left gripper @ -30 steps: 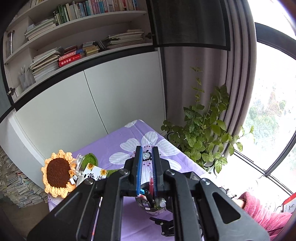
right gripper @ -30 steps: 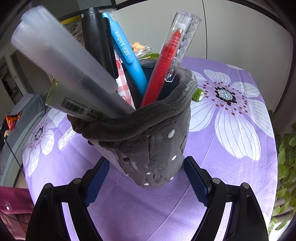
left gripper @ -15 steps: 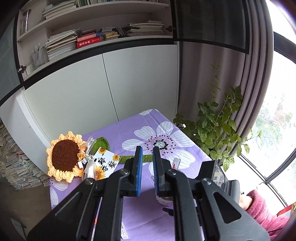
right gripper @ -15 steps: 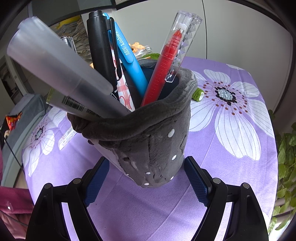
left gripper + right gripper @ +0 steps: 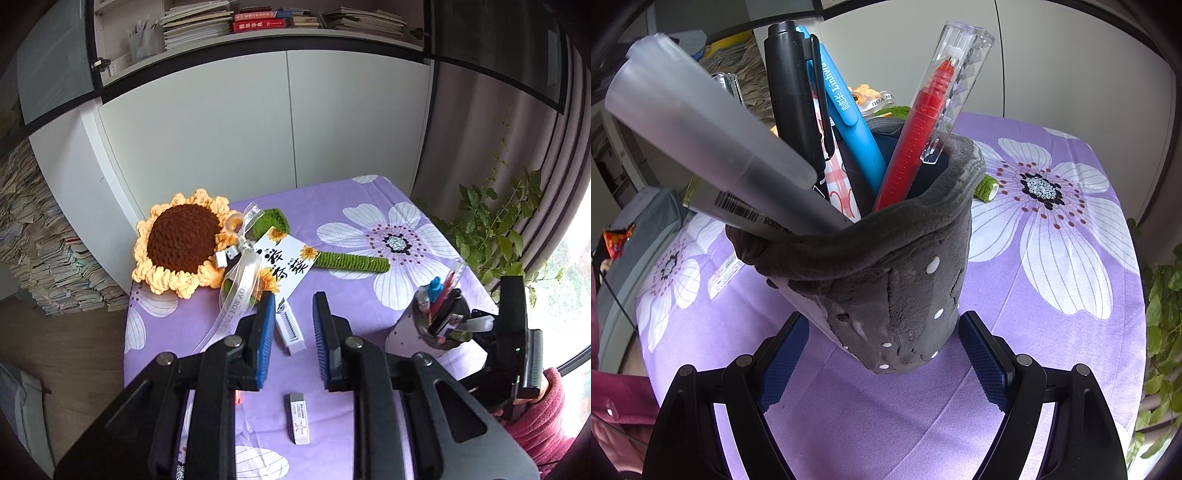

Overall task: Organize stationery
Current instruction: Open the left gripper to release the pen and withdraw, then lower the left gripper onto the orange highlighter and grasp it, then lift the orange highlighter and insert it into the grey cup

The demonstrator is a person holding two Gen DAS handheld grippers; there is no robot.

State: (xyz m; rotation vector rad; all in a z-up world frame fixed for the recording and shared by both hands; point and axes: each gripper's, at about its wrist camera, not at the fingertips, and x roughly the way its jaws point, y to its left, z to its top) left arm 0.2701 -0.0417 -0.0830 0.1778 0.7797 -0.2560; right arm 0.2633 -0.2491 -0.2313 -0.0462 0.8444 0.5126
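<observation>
A grey plush pen holder (image 5: 897, 295) stands tilted on the purple flowered cloth, and my right gripper (image 5: 882, 317) is shut on its base. It holds a frosted pen (image 5: 713, 147), a black pen (image 5: 794, 92), a blue pen (image 5: 846, 122) and a red pen (image 5: 934, 110). My left gripper (image 5: 293, 306) hovers over the table left of the pen holder (image 5: 439, 325), its jaws opening with nothing between them. Beyond its fingertips a white toothed strip (image 5: 290, 330) lies on the cloth. Nearer the camera lies a white eraser (image 5: 299, 417).
A crocheted sunflower (image 5: 181, 243) with a green stem (image 5: 351, 262), ribbon and card lies at the back of the table (image 5: 351, 206). White cabinets and bookshelves stand behind. A potted plant (image 5: 495, 229) is at the right edge. A pink sleeve (image 5: 535, 417) holds the right gripper (image 5: 511, 332).
My left gripper has swung away from above the holder and down toward the table, and its jaws have parted. The black pen settled slightly in the holder. The right gripper stayed still.
</observation>
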